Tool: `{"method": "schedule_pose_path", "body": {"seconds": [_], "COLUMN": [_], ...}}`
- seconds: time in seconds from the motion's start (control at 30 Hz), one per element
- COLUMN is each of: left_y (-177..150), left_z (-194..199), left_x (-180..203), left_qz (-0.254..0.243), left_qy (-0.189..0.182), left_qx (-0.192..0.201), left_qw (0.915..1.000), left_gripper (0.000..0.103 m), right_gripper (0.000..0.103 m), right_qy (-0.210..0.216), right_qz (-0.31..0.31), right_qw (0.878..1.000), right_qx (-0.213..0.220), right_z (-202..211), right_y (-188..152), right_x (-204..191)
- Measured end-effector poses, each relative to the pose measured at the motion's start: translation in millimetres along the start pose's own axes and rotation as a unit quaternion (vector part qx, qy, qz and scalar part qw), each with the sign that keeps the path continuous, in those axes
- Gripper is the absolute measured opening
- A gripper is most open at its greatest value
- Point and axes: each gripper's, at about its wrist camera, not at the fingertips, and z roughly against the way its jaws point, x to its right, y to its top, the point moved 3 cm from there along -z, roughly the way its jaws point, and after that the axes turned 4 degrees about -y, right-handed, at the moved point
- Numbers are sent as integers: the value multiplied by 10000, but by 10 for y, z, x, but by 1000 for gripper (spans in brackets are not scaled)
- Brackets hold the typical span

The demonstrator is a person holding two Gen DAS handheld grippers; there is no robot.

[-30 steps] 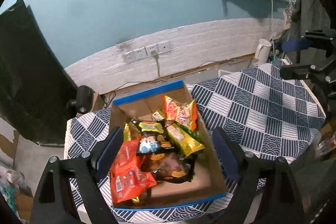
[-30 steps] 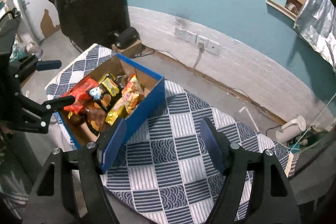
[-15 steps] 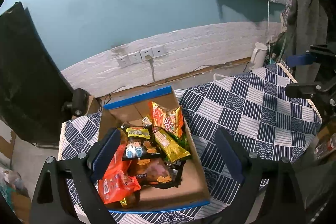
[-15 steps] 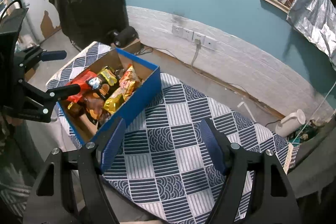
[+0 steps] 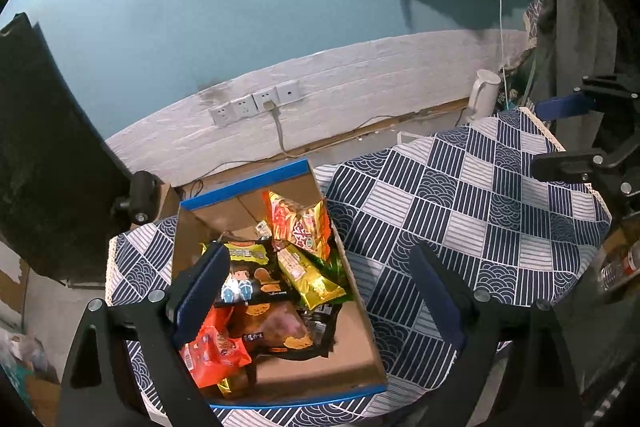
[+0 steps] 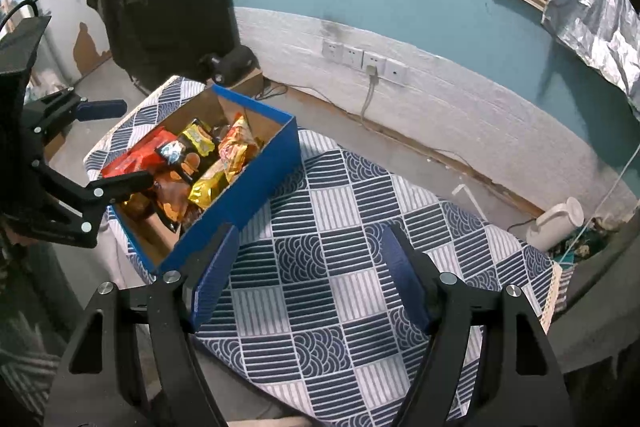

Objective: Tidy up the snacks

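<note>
At the left end of a table draped in a blue-and-white patterned cloth (image 6: 340,267), a blue cardboard box (image 6: 256,183) holds a heap of snack packets (image 5: 276,279), while the left gripper (image 5: 316,291) above it and the right gripper (image 6: 312,275) over bare cloth both stand apart, gripping nothing.

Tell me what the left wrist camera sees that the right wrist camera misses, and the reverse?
Only the left view looks straight down into the box, showing its bare cardboard floor and the left claw, open above the snacks. Only the right view shows the box's blue outer wall and the right claw, open over bare tablecloth. Both show the snack box, checked tablecloth, wall sockets and white kettle.
</note>
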Motion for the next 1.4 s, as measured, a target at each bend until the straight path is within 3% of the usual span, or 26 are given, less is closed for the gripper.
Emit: {"method": "schedule_pose_path", "body": {"seconds": [1.4], "left_y": [-37], "left_z": [-24], "left_x": [-24], "left_qz": [148], "left_qy": [-16], "left_qx": [-139], "left_qw": [9998], "left_gripper": [93], "right_gripper": [75], "right_qy": [62], "right_qz": [68], "right_qw": [9999], "right_qx": [-43], "right_z": [19], "right_y": [-27], "right_x": [-35]}}
